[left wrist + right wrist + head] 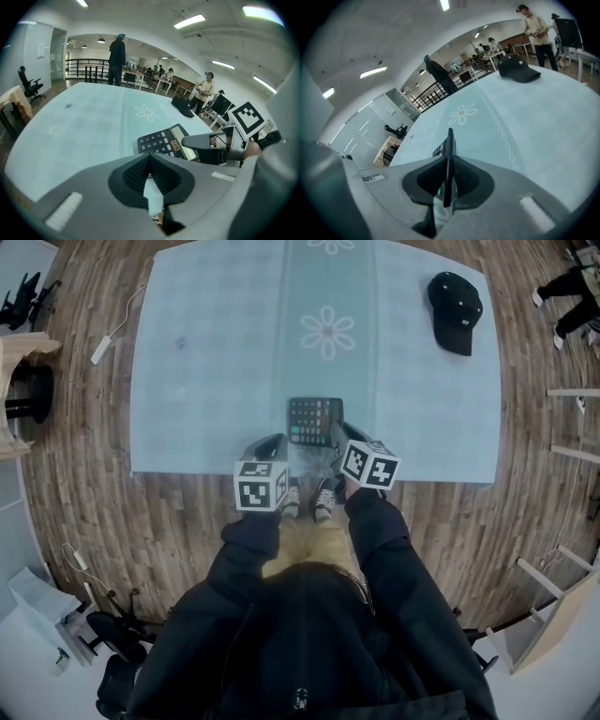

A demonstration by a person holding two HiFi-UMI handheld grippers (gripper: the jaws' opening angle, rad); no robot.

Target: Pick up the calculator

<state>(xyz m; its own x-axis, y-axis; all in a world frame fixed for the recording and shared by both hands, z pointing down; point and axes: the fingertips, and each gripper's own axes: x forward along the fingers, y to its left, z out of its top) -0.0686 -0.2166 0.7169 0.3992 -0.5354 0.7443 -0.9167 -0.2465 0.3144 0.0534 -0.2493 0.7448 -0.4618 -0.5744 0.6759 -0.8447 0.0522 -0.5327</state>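
Note:
The dark calculator (314, 418) lies near the front edge of the pale blue tablecloth (206, 381). My right gripper (337, 434) is shut on its right side. In the right gripper view the calculator (448, 145) runs edge-on between the pads, which press on both faces. The left gripper view shows the calculator (164, 142) keys-up with a right gripper finger (206, 140) over its display end. Whether it is off the cloth I cannot tell. My left gripper (272, 443) hovers just left of it, jaws shut with nothing between them (149, 157).
A black cap (455, 310) lies at the table's far right corner. The table's front edge (187, 470) runs just under both grippers. On the wooden floor to the left are a white cable (101, 348) and dark furniture. People stand beyond the table.

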